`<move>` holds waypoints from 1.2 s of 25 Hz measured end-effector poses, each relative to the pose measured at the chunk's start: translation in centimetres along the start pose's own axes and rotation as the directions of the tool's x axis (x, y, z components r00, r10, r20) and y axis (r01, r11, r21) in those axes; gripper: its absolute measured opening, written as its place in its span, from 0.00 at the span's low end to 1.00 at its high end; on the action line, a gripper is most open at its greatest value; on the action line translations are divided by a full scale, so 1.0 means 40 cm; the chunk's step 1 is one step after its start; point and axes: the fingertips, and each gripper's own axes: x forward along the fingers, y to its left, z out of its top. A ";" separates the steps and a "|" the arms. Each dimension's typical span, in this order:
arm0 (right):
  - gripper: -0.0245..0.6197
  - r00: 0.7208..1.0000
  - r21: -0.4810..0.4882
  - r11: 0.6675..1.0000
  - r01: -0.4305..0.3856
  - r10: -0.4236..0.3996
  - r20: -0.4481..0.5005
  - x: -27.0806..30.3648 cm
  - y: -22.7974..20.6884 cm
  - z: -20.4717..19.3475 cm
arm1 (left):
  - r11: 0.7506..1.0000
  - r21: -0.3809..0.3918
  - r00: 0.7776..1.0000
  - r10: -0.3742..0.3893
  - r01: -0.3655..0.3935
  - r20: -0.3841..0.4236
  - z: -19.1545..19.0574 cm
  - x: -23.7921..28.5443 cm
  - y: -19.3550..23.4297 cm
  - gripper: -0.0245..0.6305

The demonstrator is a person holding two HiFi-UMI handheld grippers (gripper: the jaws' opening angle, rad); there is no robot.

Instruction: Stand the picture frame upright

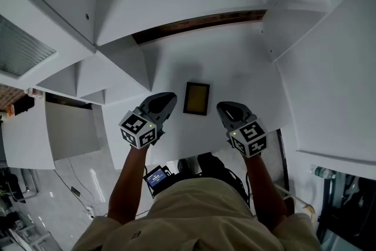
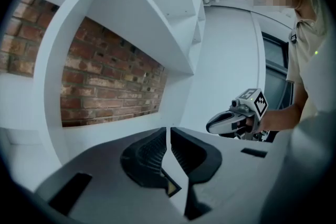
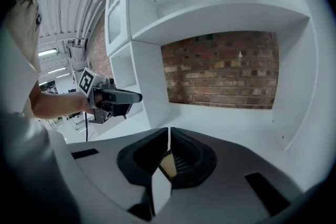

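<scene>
A small dark picture frame with a yellowish-brown picture lies flat on the white shelf surface. My left gripper hovers just left of it and my right gripper just right of it, both apart from the frame. Both have their jaws together with nothing between them. In the left gripper view the shut jaws meet in a thin line and a corner of the frame shows below them, with the right gripper beyond. The right gripper view shows the frame beneath its shut jaws and the left gripper opposite.
The shelf is a bay of a white cabinet with side walls and upper shelves, and a brick wall shows at the back. A small lit screen and cables lie on the floor by the person's legs.
</scene>
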 end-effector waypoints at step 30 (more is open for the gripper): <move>0.22 0.945 0.283 0.959 -0.023 0.114 -0.308 0.466 -0.267 -0.356 | 0.981 -0.124 0.851 0.062 -0.148 -0.521 -0.490 0.365 0.316 0.15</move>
